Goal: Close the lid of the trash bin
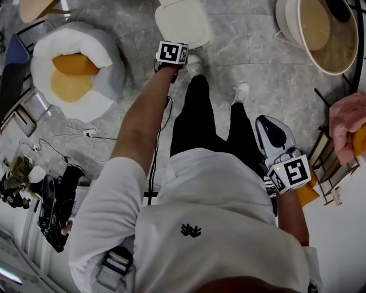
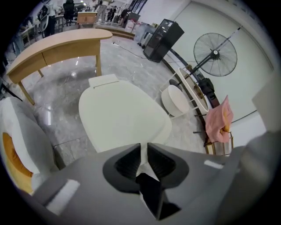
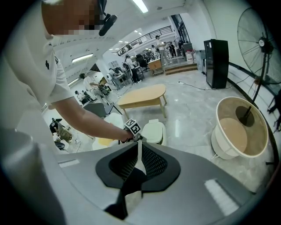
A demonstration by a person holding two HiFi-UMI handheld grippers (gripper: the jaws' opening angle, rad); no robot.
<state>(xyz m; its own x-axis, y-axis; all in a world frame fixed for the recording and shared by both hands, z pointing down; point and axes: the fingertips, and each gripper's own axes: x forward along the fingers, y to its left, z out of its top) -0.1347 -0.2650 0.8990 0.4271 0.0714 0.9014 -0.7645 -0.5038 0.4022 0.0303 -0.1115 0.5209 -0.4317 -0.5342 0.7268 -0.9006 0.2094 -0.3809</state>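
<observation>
Since the trash bin lid [image 2: 123, 116] on the floor looks flat down, closing seems nearly done. Left claw [image 2: 143, 148] hovers at its front edge, pinched together, empty. Right claw [image 3: 139, 147] is likewise closed, idle. Next move: press gently to confirm the lid is seated.

The trash bin [image 1: 183, 23] stands between a cushioned seat [image 1: 74, 39] left and a tub [image 1: 293, 28] right.

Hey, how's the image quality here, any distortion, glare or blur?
Left gripper view: fisheye bending, dark corners, glare on the floor, trash bin lid sharp. Right gripper view: same bending, ceiling lights blown out. Head view: evenly lit, mild warping.
</observation>
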